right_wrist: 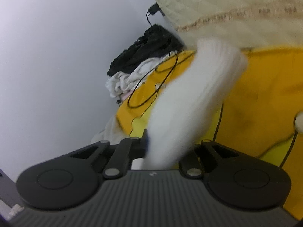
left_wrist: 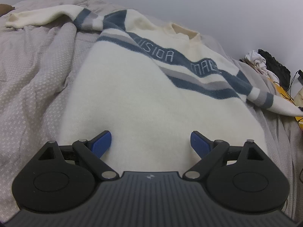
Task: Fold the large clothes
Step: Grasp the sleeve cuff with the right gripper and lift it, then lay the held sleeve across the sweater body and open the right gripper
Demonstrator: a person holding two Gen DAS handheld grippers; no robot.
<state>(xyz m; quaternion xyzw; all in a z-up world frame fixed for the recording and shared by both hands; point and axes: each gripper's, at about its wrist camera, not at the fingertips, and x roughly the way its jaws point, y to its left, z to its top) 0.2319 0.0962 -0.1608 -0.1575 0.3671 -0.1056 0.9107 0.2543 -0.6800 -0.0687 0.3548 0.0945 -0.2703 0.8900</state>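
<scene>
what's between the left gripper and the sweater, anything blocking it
Nothing visible. The left gripper hangs open right over the white sweater, which lies spread on the grey bedcover, bare fabric between its blue fingers.

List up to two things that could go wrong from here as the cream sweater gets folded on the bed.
1. The right gripper is shut on the sleeve near black cables; the cuff could snag them.
2. The left gripper is open over the sweater, so a sleeve pull may drag the unpinned body across the rumpled bedspread.
</scene>
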